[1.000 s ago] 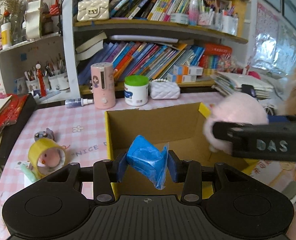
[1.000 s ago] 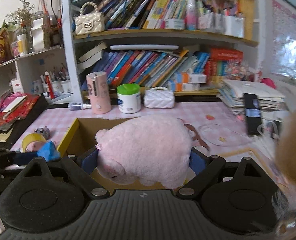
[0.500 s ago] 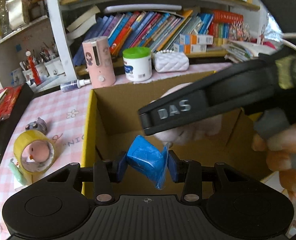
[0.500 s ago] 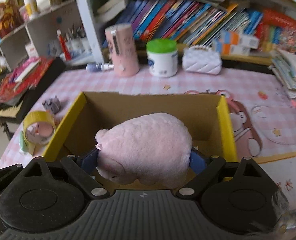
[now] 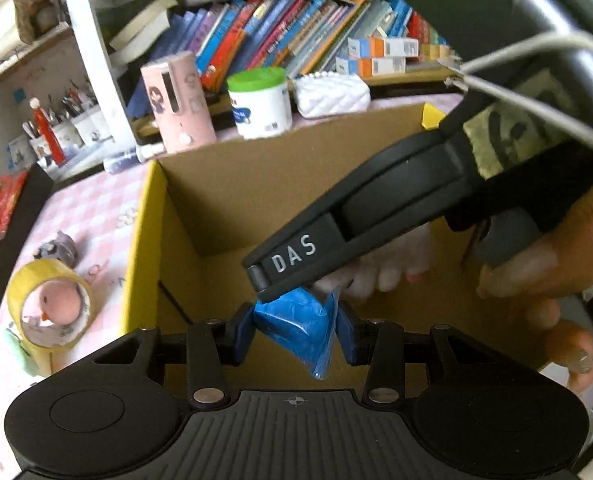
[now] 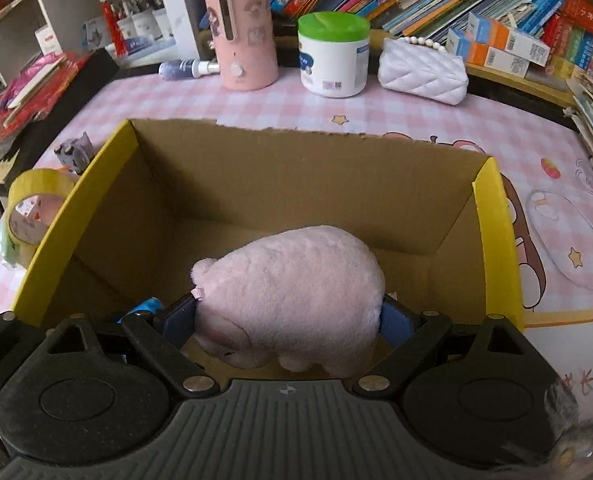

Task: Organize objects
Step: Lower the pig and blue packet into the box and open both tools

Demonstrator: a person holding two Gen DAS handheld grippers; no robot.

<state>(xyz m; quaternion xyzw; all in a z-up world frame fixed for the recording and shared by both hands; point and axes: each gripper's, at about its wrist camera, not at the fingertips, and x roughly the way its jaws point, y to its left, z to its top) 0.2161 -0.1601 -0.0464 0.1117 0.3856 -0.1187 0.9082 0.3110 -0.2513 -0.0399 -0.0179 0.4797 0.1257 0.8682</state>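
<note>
An open cardboard box (image 6: 68,208) with yellow flaps stands on the pink checked tablecloth. My right gripper (image 6: 288,316) is lowered inside it, and its blue pads touch both sides of a pink plush pig (image 6: 296,280). Its jaws are opening around the pig. My left gripper (image 5: 296,332) hangs over the box's (image 5: 140,236) near edge, shut on a crumpled blue plastic packet (image 5: 288,324). In the left wrist view the right gripper's black body crosses just above the packet, a hand holds it, and part of the pig (image 5: 392,272) shows beneath.
A yellow tape roll (image 6: 28,208) and a small grey figure (image 6: 74,152) lie left of the box. Behind it stand a pink cylinder (image 6: 244,32), a green-lidded white jar (image 6: 332,56) and a white quilted purse (image 6: 424,68). Bookshelves fill the back.
Both grippers have come forward and down over the box. The right one has carried the pig down into it and now crosses close in front of the left gripper.
</note>
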